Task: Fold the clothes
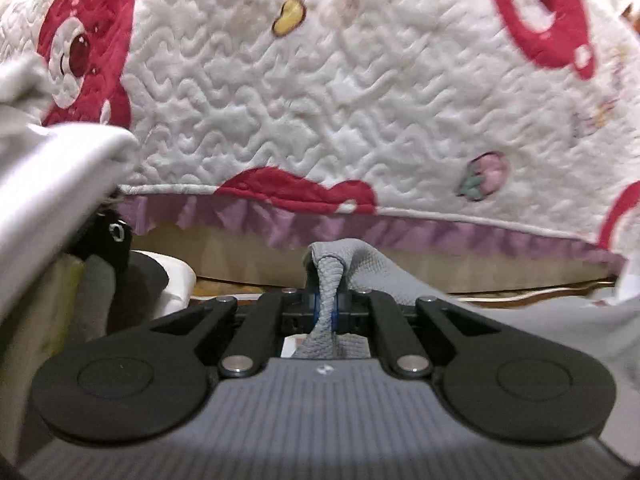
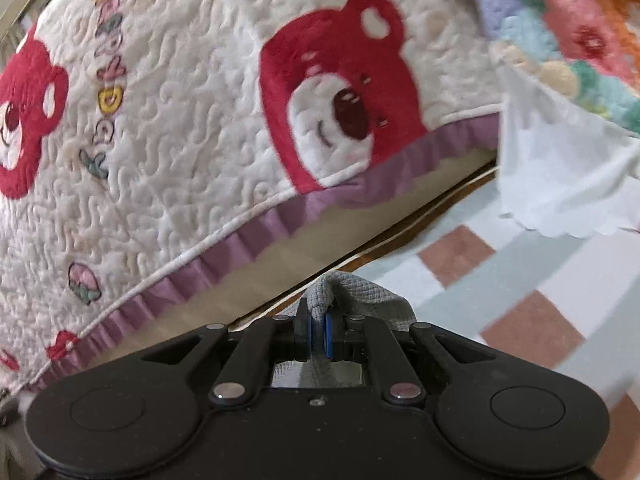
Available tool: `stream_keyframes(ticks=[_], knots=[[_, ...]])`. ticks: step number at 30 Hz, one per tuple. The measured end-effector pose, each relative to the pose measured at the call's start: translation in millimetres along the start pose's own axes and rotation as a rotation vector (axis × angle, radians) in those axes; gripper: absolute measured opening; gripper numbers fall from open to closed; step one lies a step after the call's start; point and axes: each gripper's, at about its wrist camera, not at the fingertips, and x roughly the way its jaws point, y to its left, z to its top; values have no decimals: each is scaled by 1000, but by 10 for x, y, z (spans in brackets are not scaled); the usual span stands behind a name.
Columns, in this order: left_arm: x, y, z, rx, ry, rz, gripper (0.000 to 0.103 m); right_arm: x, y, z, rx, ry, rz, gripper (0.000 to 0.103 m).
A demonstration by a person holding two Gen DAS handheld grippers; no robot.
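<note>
The left gripper [image 1: 327, 304] is pinching a bunched corner of the grey waffle-knit garment [image 1: 460, 300], its jaws closed tight on the cloth at the lower centre of the left wrist view. The right gripper [image 2: 318, 334] is clamping another bunched part of the same grey cloth [image 2: 360, 292] at the lower centre of the right wrist view, jaws narrow with fabric between the blue pads [image 2: 306, 330].

The step in hand looks like lifting the garment by two held points to spread it before a fold. In the left view the cloth is trailing from the jaws toward the lower right of the frame, so its long axis seems to be running across between the two grippers, though its full outline is hidden.

Behind it, the quilted bed cover [image 1: 340, 100] with red bears and a purple frill [image 2: 240, 236] is filling the upper frames; a checked rug [image 2: 520, 300] is lying at the right.

The next move probably calls for drawing both held points apart evenly and laying the cloth flat on the bed.
</note>
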Motion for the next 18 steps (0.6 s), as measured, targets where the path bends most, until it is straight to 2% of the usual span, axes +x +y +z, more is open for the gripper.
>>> stream_keyframes(ticks=[3, 10, 11, 15, 18], knots=[[286, -58, -101, 31, 28, 38, 4, 238, 60, 87, -36, 55, -5, 8], [506, 98, -422, 25, 97, 79, 4, 741, 72, 213, -30, 125, -70, 11], [533, 120, -463, 24, 108, 87, 4, 816, 30, 223, 8, 139, -81, 18], [637, 157, -573, 21, 140, 104, 4, 1074, -200, 191, 235, 195, -66, 26], [725, 149, -592, 16, 155, 99, 4, 1161, -258, 113, 295, 212, -50, 39]])
